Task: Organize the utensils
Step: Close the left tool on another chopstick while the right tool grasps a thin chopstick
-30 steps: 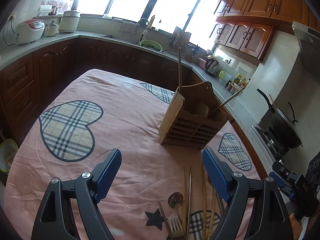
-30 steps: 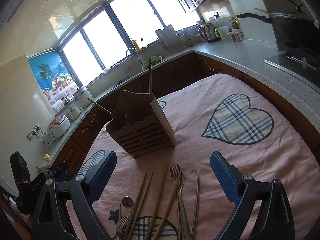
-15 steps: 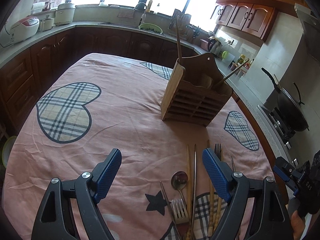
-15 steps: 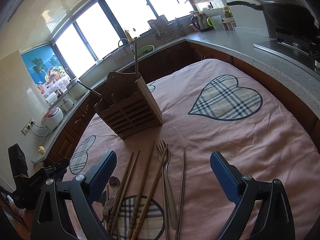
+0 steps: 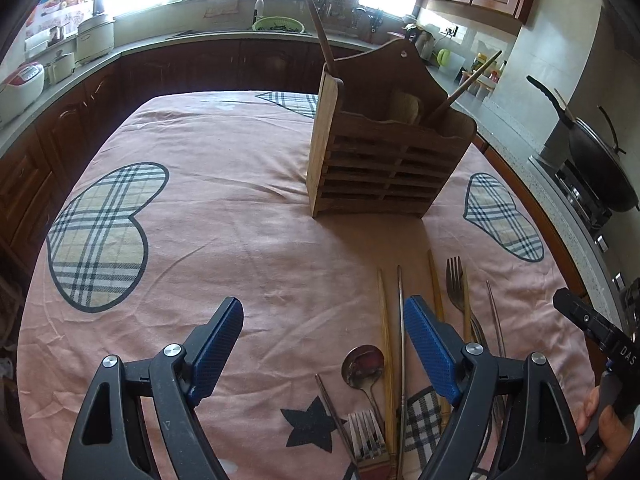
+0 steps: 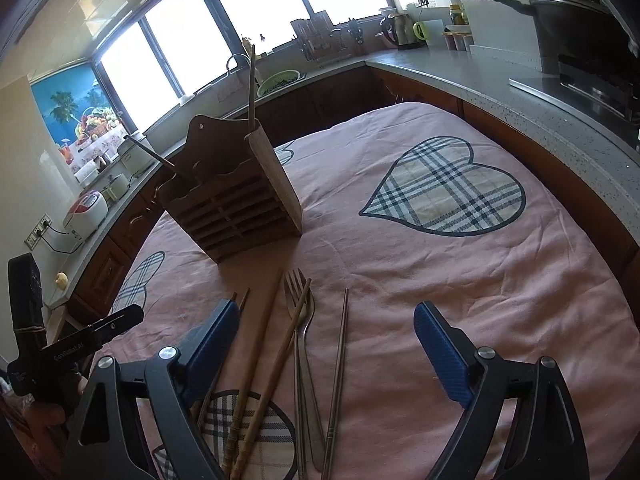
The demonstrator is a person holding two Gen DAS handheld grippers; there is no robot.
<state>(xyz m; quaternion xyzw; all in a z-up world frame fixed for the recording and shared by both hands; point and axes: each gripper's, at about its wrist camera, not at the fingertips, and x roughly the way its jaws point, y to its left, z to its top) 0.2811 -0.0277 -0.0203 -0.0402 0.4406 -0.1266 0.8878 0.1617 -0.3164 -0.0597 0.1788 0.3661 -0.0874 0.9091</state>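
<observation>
A slatted wooden utensil holder point(image 5: 384, 160) point(image 6: 236, 204) stands upright mid-table with two wooden handles sticking out of it. Loose utensils lie in a row on the pink cloth in front of it: a spoon point(image 5: 362, 364), a small fork point(image 5: 368, 432), wooden chopsticks point(image 5: 386, 340) point(image 6: 260, 344), a large fork point(image 5: 456, 280) point(image 6: 298, 292) and metal chopsticks point(image 5: 494, 312) point(image 6: 342, 344). My left gripper point(image 5: 323, 304) hovers open over the left end of the row, holding nothing. My right gripper point(image 6: 326, 310) hangs above the forks and chopsticks, its jaws closing but still wide, the pads touching nothing.
The table wears a pink cloth point(image 5: 240, 240) with plaid hearts. Dark cabinets and a grey counter ring it. A wok point(image 5: 600, 168) sits on the stove at right, a rice cooker point(image 5: 20, 84) at far left. A hand point(image 5: 600, 432) holds the right gripper.
Both grippers have tipped downward and come lower and closer to the row of utensils. The left one has slid toward the row. The right gripper's jaws have narrowed a little.
</observation>
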